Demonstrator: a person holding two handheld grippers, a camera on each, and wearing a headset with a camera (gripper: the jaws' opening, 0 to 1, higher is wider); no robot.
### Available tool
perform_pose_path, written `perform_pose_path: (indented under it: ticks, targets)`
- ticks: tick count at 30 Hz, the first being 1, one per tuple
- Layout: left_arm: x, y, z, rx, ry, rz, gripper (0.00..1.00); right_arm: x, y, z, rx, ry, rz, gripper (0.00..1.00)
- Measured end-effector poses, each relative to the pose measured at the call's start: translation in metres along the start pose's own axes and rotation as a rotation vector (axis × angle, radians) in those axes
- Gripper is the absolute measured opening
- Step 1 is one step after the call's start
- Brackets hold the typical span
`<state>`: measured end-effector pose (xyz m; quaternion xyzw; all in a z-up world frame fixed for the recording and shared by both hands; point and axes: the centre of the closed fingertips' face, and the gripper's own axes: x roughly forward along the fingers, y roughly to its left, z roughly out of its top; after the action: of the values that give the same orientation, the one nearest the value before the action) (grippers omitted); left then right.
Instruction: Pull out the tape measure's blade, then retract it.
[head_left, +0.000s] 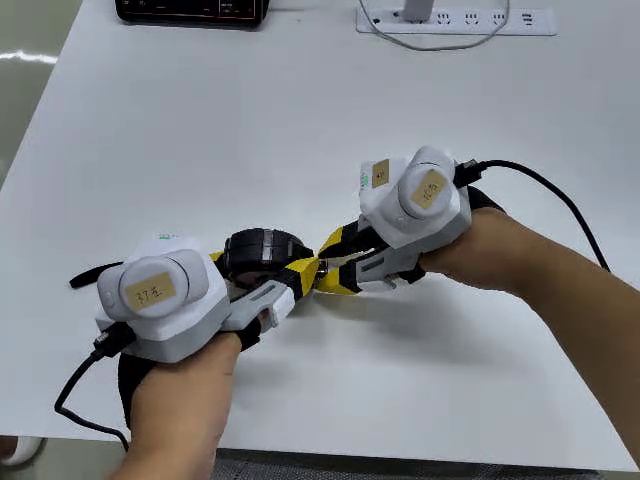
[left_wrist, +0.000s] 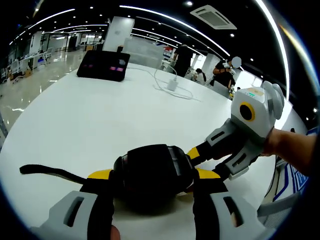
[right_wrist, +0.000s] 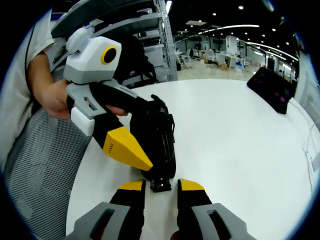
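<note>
The tape measure lies low in the centre of the left gripper view, its black case clamped between the jaws of the left gripper on the white worktop. The right gripper pinches the small dark end tab at the case mouth — no blade drawn yet. Best to brace the case and pull straight out — any twist and the tab may slip.

Black tape measure, white table, yellow-tipped black jaws.
</note>
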<state>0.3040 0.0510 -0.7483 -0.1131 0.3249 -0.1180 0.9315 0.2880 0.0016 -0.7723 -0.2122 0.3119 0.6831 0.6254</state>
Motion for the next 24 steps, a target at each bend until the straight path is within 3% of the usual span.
perform_pose_path:
  ticks: [14, 24]
  targets:
    - [-0.006, 0.002, 0.003, 0.054, 0.009, -0.01, 0.67, -0.013, 0.003, -0.003, 0.02, -0.01, -0.029, 0.37]
    - [-0.016, 0.006, 0.005, 0.1, 0.017, -0.027, 0.72, -0.03, 0.004, -0.003, 0.042, -0.039, -0.08, 0.44]
